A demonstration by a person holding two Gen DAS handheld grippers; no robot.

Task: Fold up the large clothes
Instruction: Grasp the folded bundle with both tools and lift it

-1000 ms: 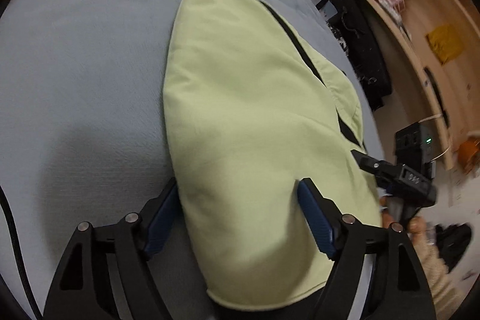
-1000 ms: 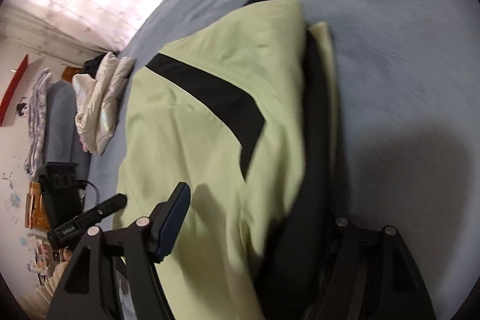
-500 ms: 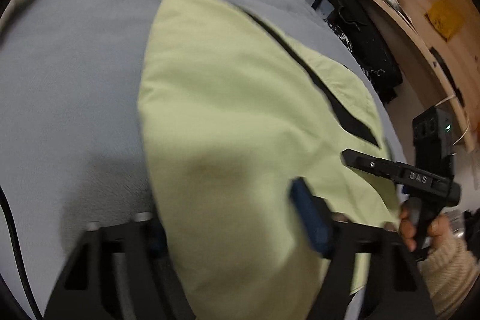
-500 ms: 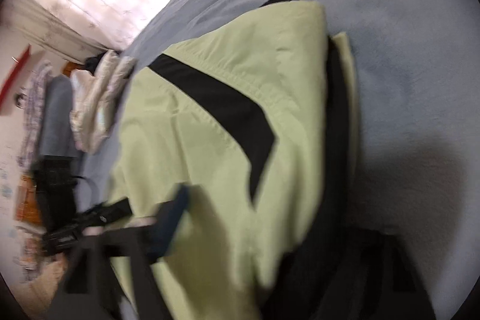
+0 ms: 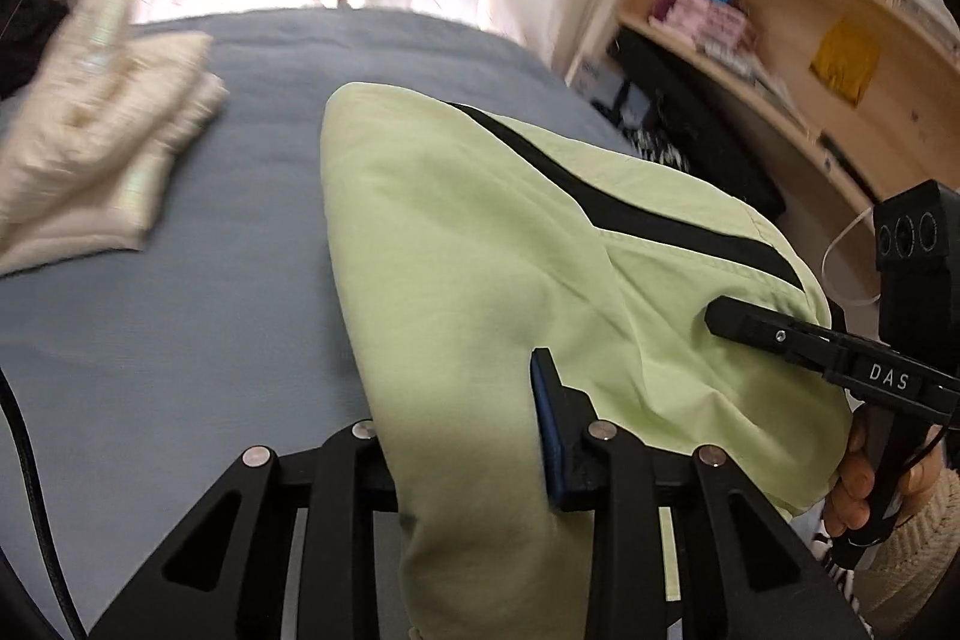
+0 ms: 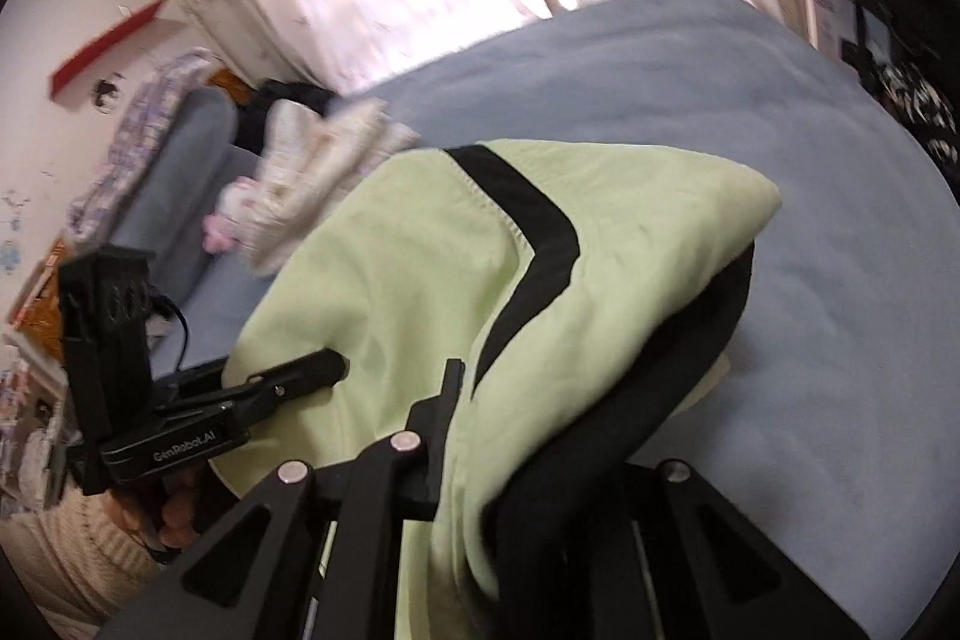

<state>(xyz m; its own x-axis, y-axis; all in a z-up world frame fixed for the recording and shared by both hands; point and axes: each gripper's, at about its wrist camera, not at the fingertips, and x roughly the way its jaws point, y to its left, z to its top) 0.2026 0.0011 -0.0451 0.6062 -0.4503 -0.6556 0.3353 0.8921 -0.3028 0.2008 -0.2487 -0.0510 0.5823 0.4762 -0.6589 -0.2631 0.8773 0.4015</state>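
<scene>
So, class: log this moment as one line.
left gripper: shut on jacket | right gripper: shut on jacket | jacket: partly lifted off bed

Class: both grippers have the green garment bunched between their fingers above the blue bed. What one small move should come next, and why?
Probably carry the garment forward and lower it flat onto the bed. The left gripper and right gripper each grip a near edge, and the fabric hangs bunched, with its black lining showing.

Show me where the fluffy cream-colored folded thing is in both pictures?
Left wrist view: the cream garment lies far left on the blue bed.
Right wrist view: the cream garment sits left of centre, behind the green jacket.
Shared landmark: the jacket's black stripe.
</scene>
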